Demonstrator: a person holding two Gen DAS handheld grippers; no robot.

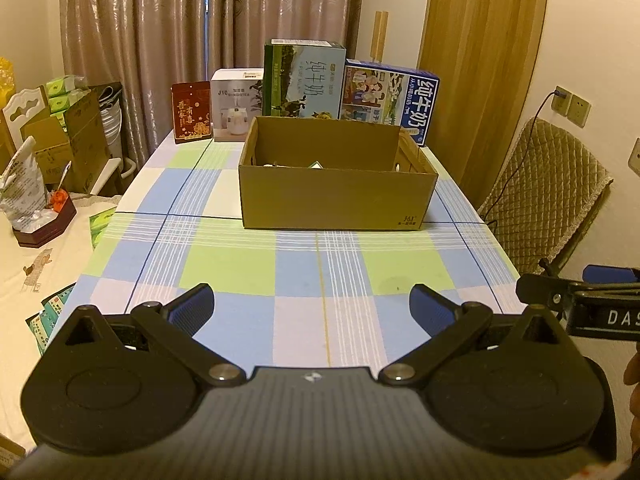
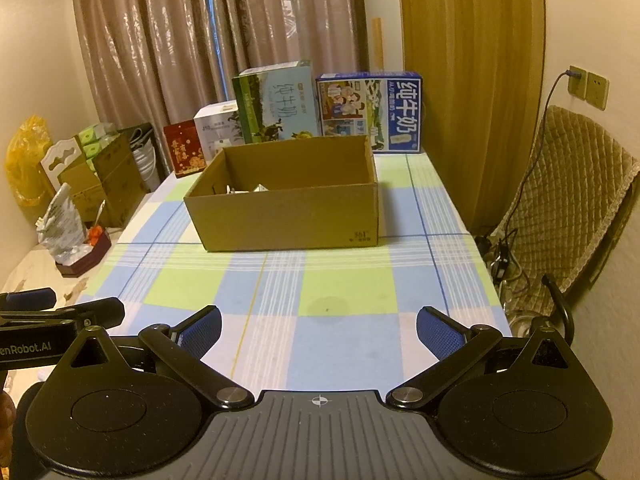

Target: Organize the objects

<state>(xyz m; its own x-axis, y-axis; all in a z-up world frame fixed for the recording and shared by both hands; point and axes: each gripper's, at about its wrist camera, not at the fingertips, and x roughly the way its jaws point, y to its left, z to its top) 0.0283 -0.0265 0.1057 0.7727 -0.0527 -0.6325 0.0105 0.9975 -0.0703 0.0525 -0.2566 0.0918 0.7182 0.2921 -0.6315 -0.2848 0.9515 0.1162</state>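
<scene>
An open brown cardboard box (image 1: 336, 200) (image 2: 288, 216) stands mid-table on the checked tablecloth (image 1: 280, 272) (image 2: 320, 288); a few small pale items show inside, mostly hidden by its front wall. My left gripper (image 1: 311, 312) hovers over the near end of the table, open, nothing between its blue pads. My right gripper (image 2: 319, 332) is beside it at the same distance from the box, also open and empty. Each gripper shows at the edge of the other's view.
Behind the box stand a green milk carton (image 1: 304, 80), a blue milk carton (image 1: 390, 100), a white appliance box (image 1: 236, 106) and a red packet (image 1: 191, 112). Left of the table are cartons and a bag (image 1: 20, 188). A padded chair (image 1: 548, 196) stands right.
</scene>
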